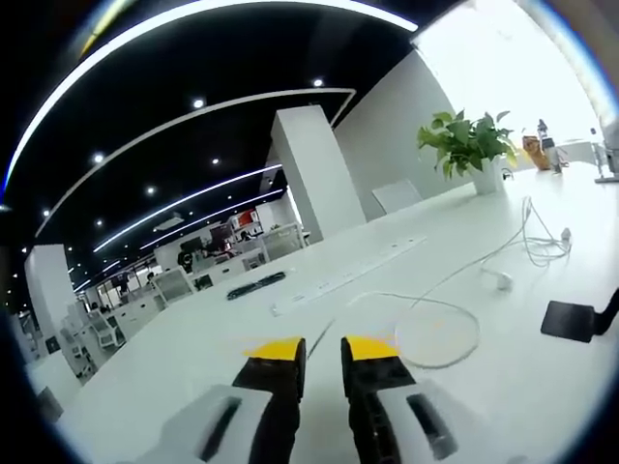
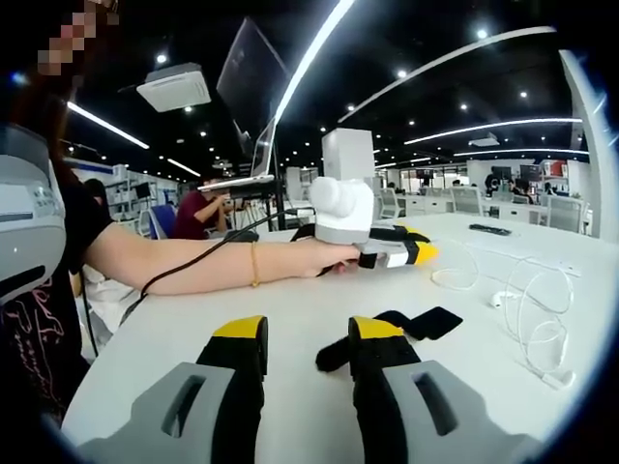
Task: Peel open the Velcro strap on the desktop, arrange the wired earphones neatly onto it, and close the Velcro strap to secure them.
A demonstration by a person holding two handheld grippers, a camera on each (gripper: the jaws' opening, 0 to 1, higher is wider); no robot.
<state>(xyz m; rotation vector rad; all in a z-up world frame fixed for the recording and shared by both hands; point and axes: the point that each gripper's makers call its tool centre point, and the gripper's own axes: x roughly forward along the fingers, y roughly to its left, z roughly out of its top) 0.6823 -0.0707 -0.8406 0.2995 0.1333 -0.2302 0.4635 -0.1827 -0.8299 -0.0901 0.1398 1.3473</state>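
right gripper view: my right gripper hangs spread over the desk, velcro strap just past its tips. my left gripper is spread too, white earphones farther along.
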